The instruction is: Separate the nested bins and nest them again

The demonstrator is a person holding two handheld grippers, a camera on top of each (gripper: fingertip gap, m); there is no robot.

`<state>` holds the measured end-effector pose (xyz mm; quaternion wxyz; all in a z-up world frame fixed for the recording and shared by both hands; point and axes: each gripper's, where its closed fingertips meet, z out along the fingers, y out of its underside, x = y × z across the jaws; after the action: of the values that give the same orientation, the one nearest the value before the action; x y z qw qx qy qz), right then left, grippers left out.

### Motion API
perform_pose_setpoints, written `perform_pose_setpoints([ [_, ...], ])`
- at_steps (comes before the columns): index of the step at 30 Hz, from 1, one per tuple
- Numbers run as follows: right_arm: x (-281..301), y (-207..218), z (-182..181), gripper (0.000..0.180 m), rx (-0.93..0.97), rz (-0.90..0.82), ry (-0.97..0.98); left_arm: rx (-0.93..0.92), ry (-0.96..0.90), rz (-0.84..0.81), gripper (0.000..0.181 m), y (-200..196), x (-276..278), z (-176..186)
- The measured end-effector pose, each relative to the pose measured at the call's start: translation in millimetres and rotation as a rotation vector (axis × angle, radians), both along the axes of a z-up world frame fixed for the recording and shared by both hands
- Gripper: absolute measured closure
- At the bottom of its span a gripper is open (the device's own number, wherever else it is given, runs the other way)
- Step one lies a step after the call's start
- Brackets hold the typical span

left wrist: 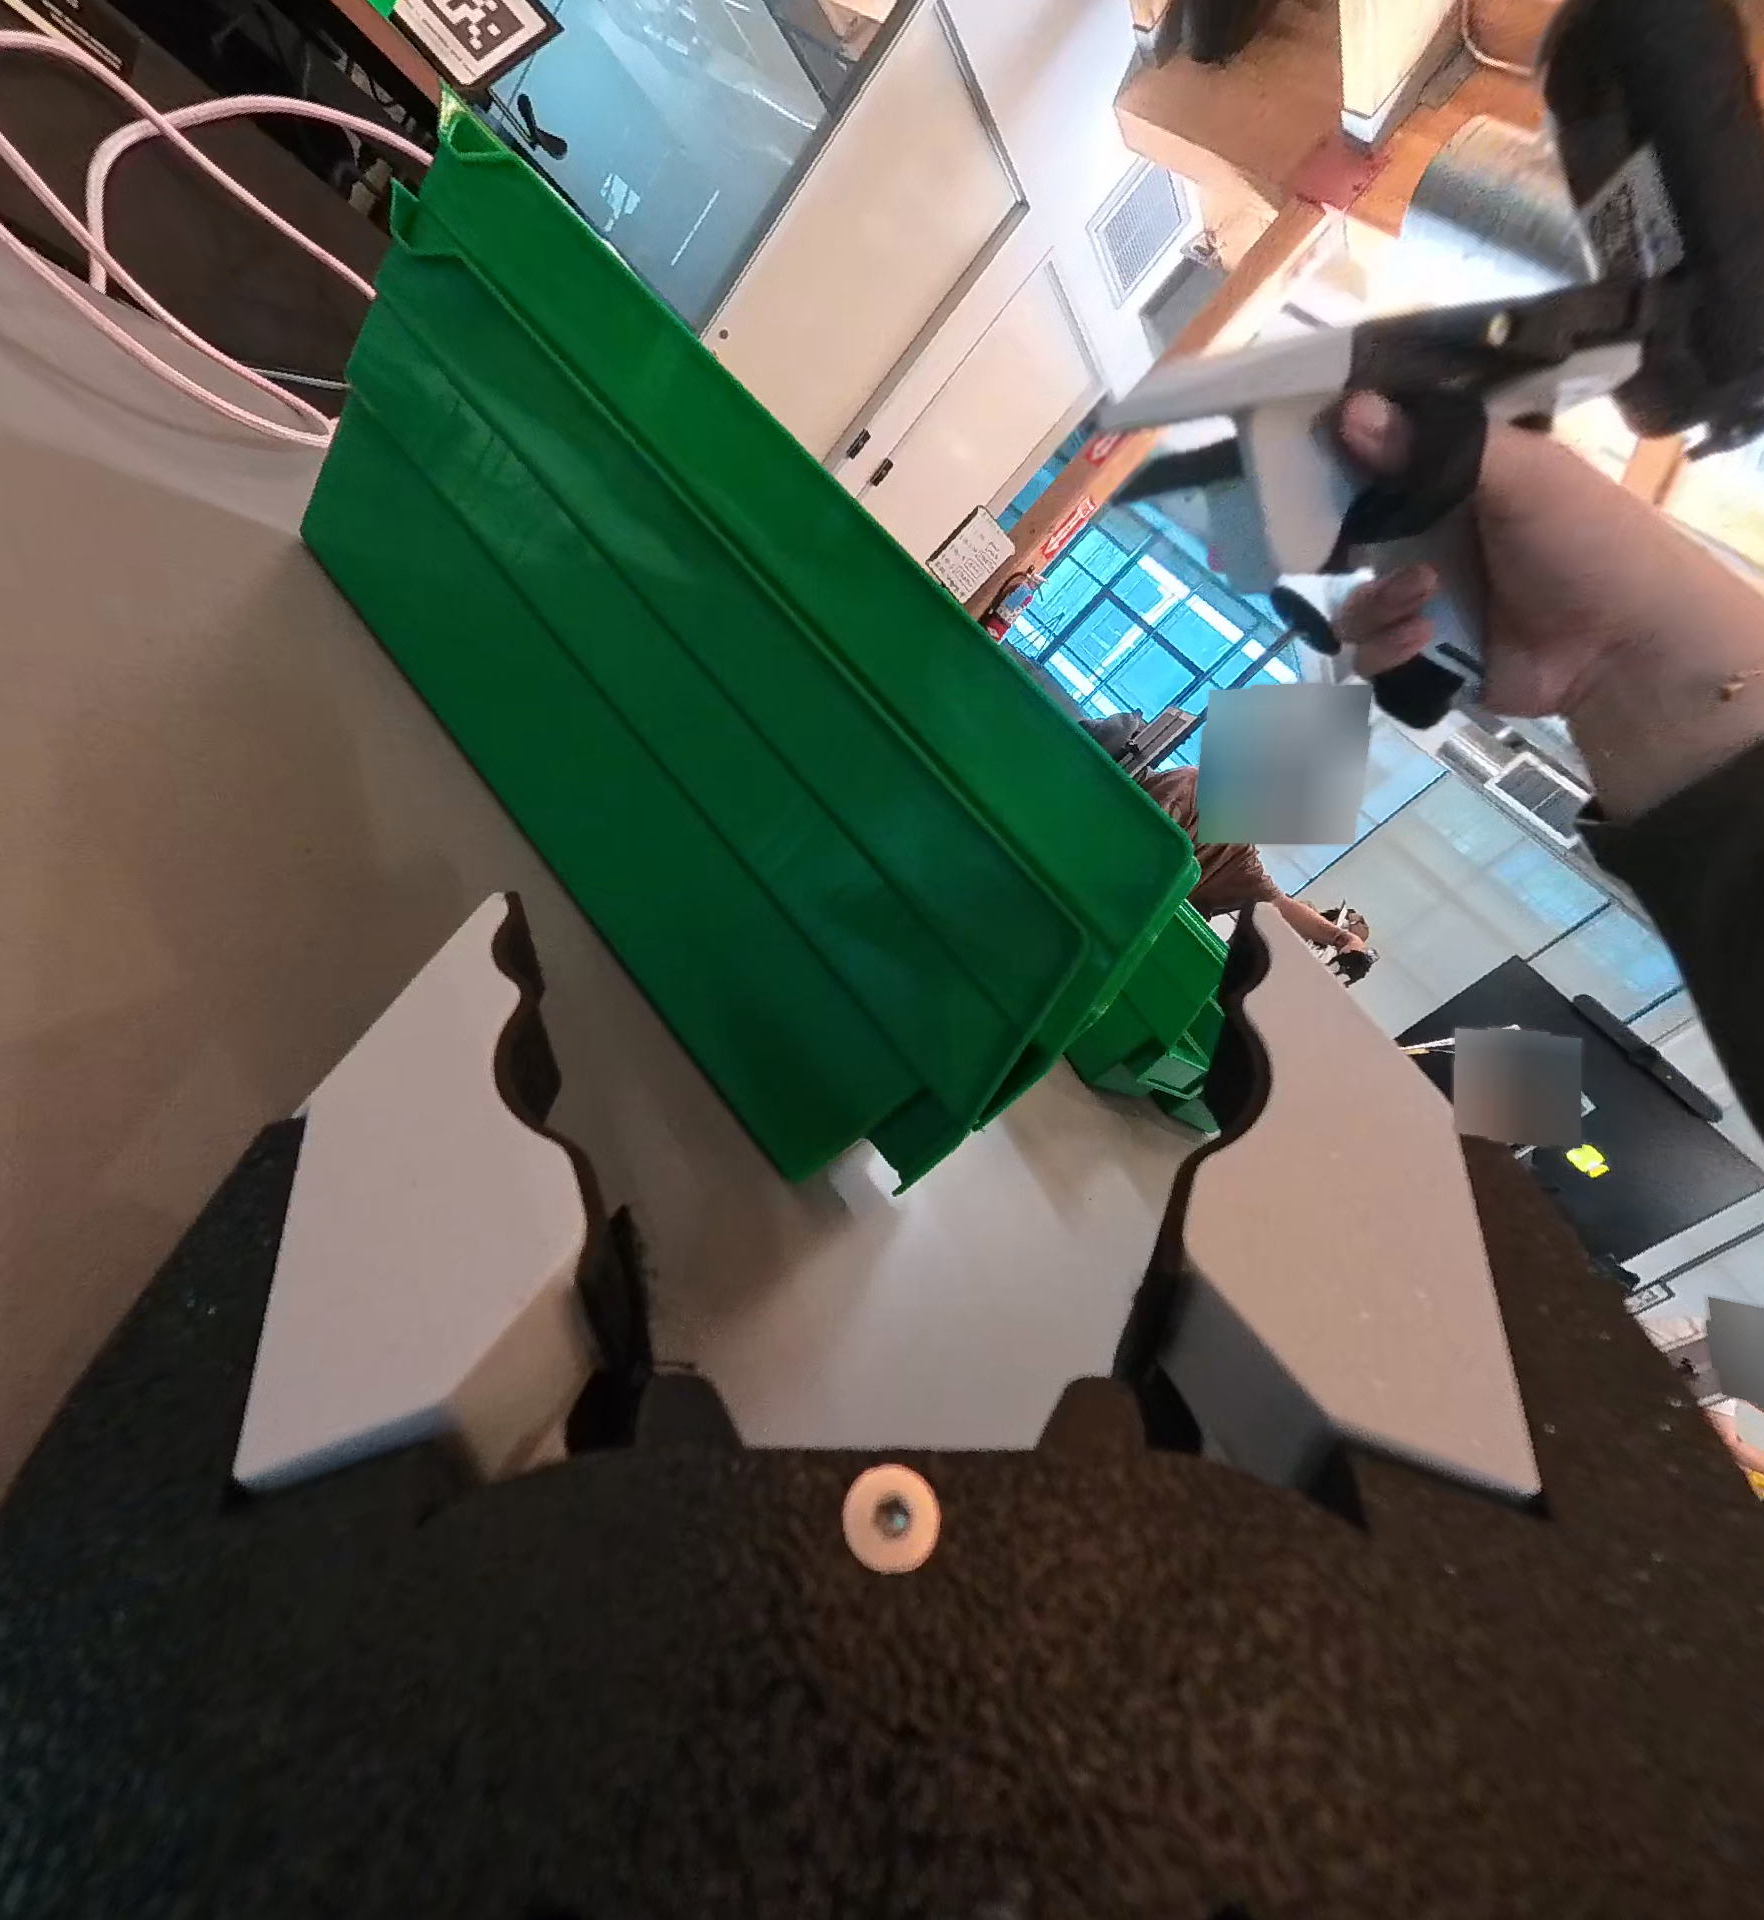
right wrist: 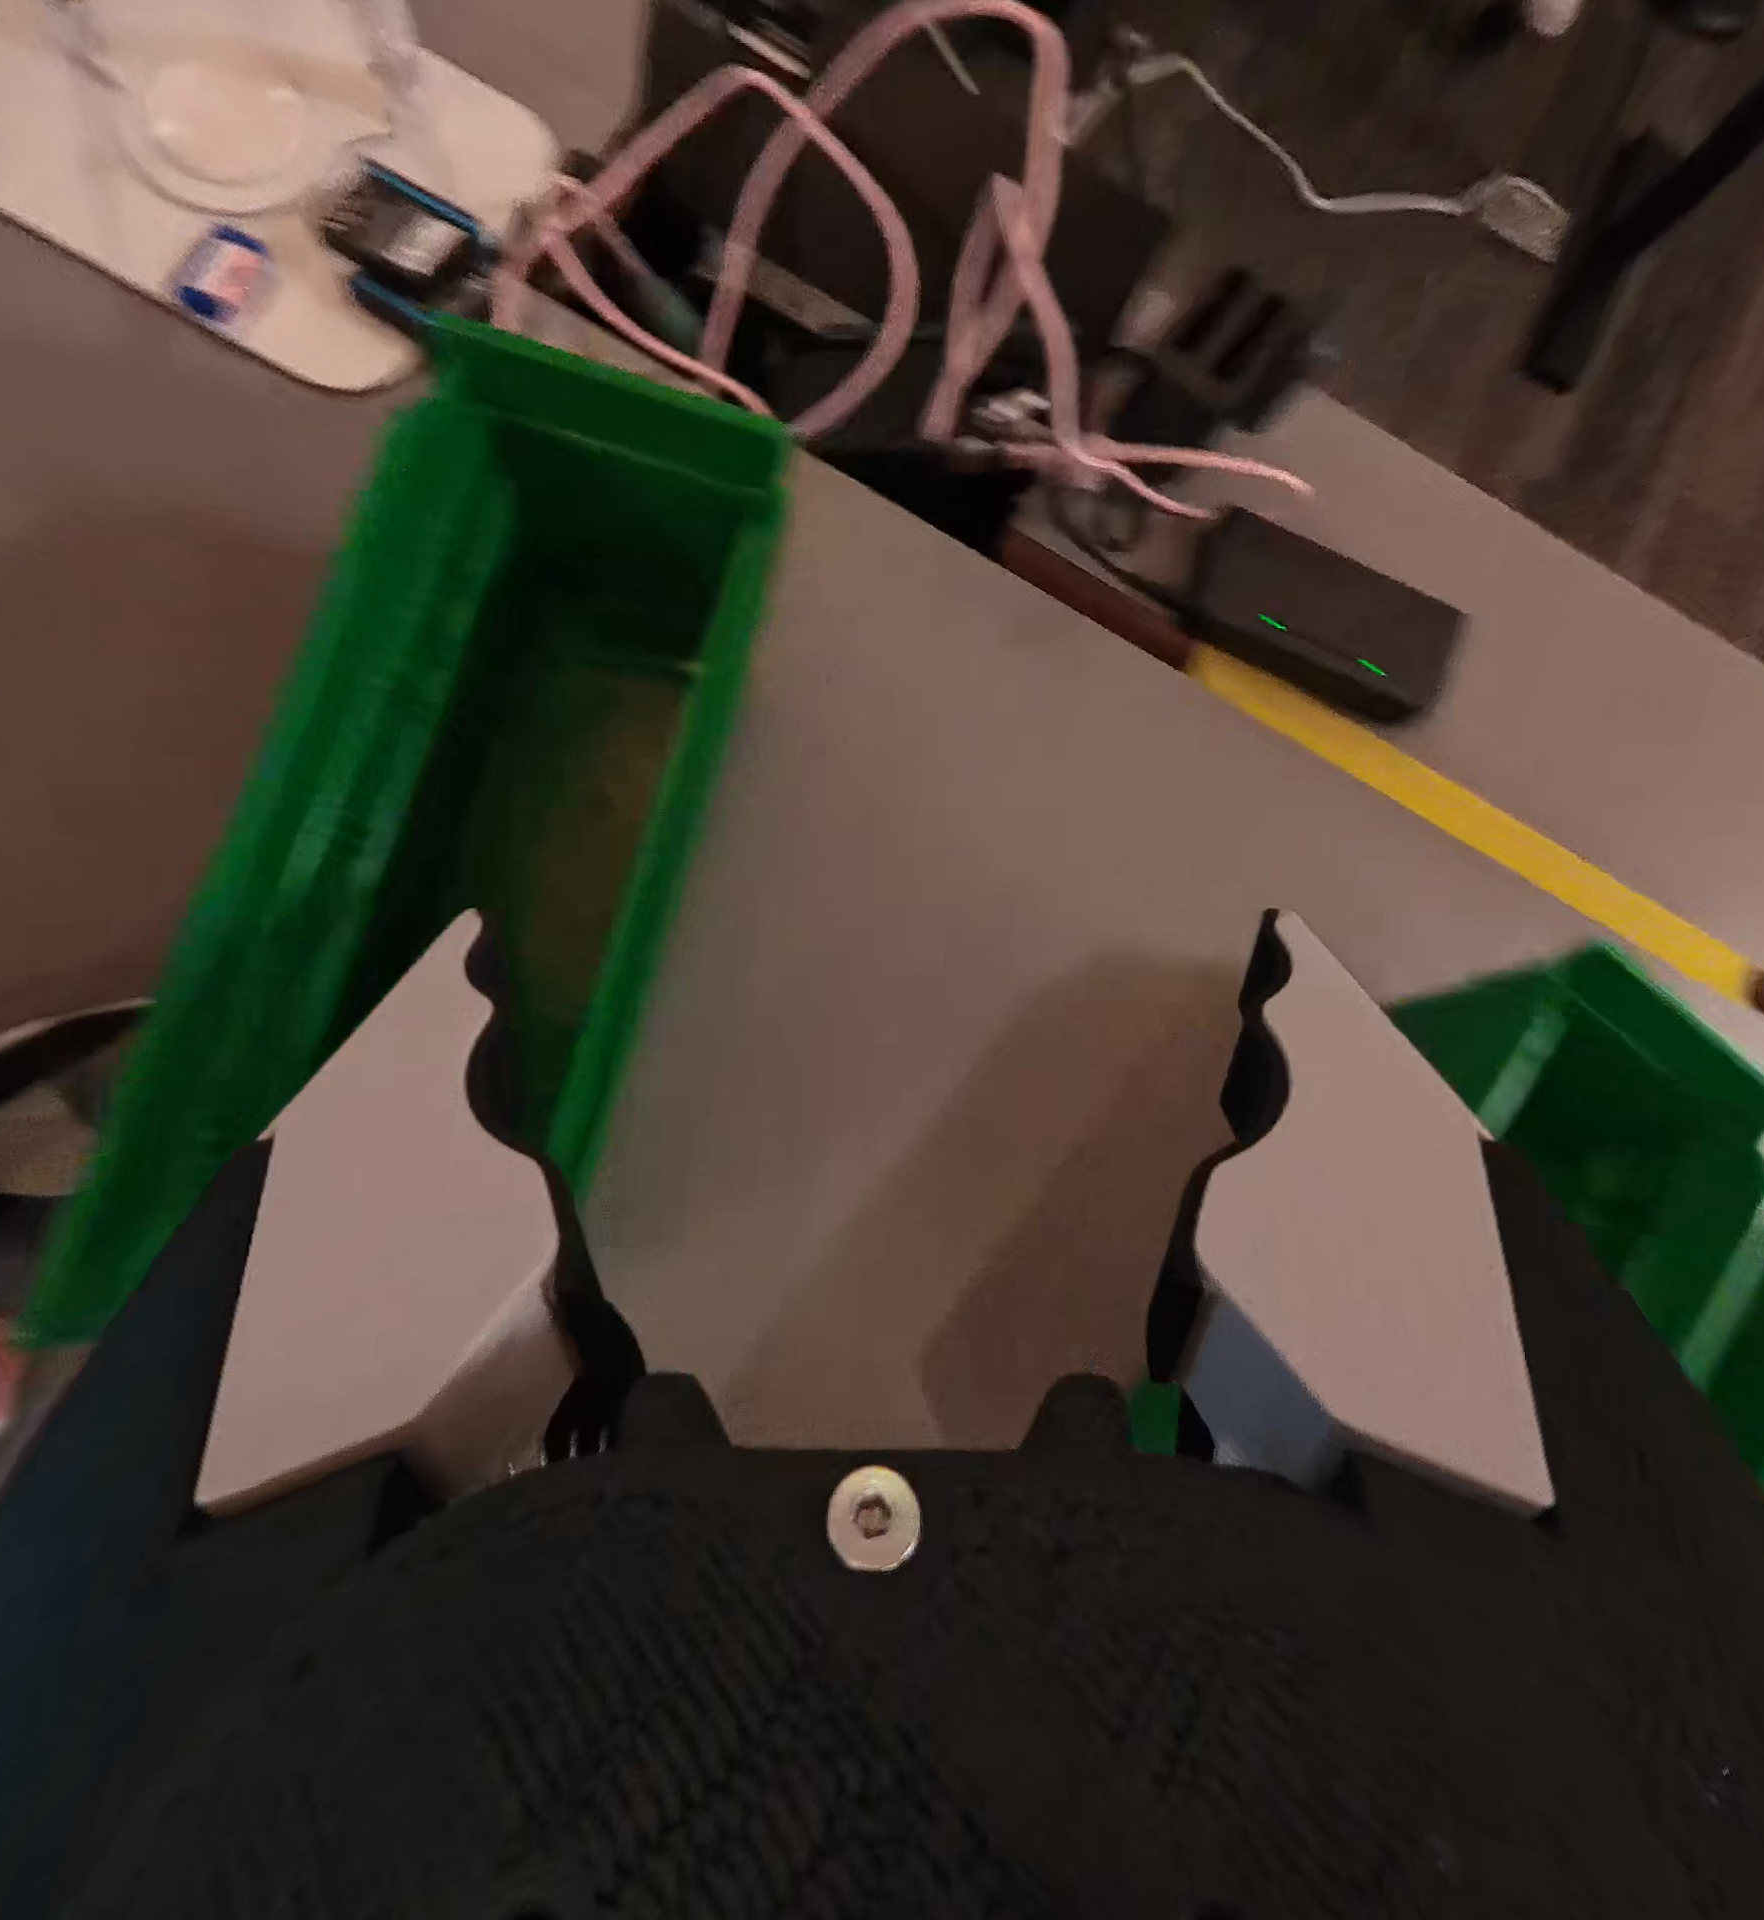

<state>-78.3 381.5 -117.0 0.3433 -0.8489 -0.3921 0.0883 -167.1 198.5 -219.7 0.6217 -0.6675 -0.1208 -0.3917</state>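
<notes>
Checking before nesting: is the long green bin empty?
Empty as far as seen: the long green bin shows only bare green floor; view blurred.

Pink cables [right wrist: 816, 208] loop over the far edge of the grey table [right wrist: 961, 790]. A black box with green lights [right wrist: 1325, 613] sits on that table's edge, right of the cables, a yellow strip [right wrist: 1460, 821] beside it.

Left gripper [left wrist: 883, 997] spread wide before nested green bins [left wrist: 712, 665] on grey table [left wrist: 130, 779]; right gripper [left wrist: 1148, 410] raised beyond bins.
</notes>
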Motion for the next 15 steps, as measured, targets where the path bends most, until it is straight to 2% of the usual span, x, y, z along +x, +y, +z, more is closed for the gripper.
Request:
perform_pose_setpoints([
  [4, 99.3, 40.9, -12.9, 0.032, -0.098, -0.195, -0.053, -0.004, 0.005, 0.003, 0.053, 0.3, -0.1, -0.6],
  [8, 185.8, 57.9, -55.2, 0.031, -0.247, -0.379, -0.090, -0.004, 0.006, 0.005, 0.054, 0.5, -0.4, -0.7],
  [11, 225.4, 59.8, -85.0, 0.030, -0.324, -0.462, -0.100, -0.005, 0.007, 0.005, 0.054, 0.6, -0.2, -0.8],
  [15, 246.8, 58.4, -111.4, 0.032, -0.367, -0.493, -0.122, -0.003, 0.007, 0.005, 0.054, 0.3, -0.3, -0.5],
])
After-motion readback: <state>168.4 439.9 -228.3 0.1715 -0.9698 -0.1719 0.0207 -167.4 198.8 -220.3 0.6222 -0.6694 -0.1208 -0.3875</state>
